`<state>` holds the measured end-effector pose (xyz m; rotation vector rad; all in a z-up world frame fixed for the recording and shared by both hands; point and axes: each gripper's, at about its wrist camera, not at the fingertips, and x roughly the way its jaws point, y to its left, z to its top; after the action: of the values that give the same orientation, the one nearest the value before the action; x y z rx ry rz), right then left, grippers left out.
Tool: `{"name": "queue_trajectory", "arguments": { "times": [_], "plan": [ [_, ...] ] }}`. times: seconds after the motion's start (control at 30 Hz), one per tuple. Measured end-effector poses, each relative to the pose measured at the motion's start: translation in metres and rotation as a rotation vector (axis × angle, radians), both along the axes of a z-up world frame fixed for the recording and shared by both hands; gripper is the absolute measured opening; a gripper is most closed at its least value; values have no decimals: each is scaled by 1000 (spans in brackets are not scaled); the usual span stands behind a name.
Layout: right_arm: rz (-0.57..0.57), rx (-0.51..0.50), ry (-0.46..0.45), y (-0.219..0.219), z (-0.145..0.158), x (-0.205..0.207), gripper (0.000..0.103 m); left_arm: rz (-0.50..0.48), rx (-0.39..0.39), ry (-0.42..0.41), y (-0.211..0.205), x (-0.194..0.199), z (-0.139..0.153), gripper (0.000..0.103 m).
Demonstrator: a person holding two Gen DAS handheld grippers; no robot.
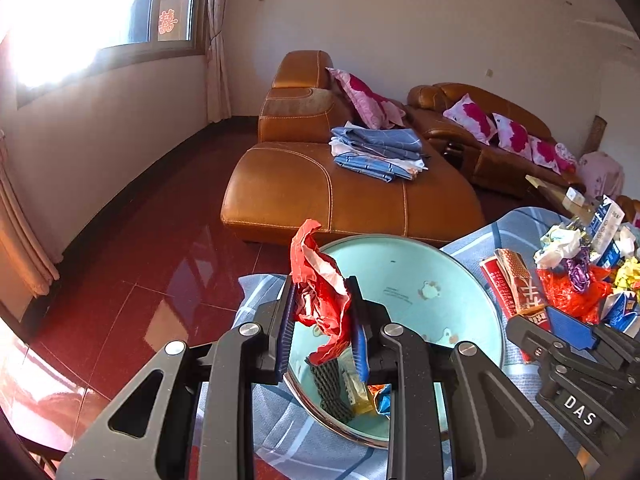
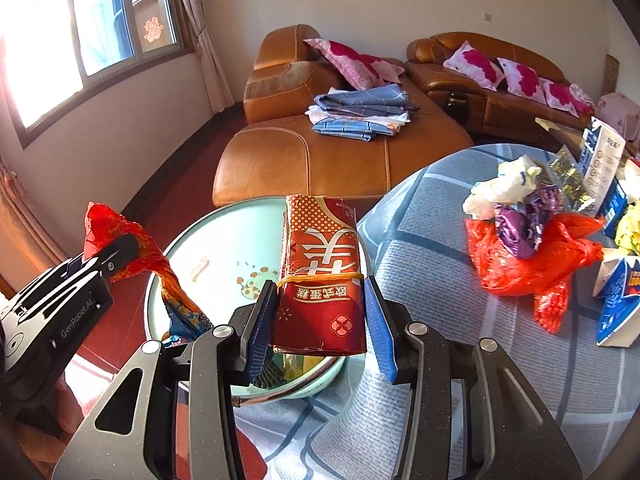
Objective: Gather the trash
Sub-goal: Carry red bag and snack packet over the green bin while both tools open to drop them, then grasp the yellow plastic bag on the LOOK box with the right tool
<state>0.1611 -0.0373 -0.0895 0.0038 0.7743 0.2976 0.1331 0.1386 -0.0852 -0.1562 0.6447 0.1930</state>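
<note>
- While the left gripper (image 1: 323,320) hangs over the pale green round basin (image 1: 404,268) at the bench's edge, its fingers clamp a crumpled red plastic wrapper (image 1: 320,280).
- Right gripper (image 2: 318,320): fingers clamped on a flat red printed snack packet (image 2: 322,264), over the basin's rim.
- More litter (image 2: 532,236) lies piled on the blue checked cloth (image 2: 432,216) toward the bench's far right edge.

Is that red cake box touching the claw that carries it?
Touching. The right wrist view shows the right gripper with both blue pads pressed against the sides of the red cake box.
</note>
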Motion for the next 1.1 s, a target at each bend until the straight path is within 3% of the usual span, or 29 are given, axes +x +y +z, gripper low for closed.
{"name": "queue_trajectory", "arguments": {
  "times": [0.53,0.63,0.7,0.73,1.1],
  "plan": [
    [19,31,43,0,-11,25,48,5,2,29,-3,4,-9,26],
    [10,31,32,-4,-7,21,48,9,4,30,-4,4,-9,33],
    [-5,34,24,-10,-3,17,48,15,-1,33,-4,4,-10,51],
    [-12,37,23,-13,-2,15,48,23,1,30,-5,3,-10,54],
    [-110,65,-19,-54,12,-8,49,-18,-13,26,-23,-2,-8,61]
  ]
}}
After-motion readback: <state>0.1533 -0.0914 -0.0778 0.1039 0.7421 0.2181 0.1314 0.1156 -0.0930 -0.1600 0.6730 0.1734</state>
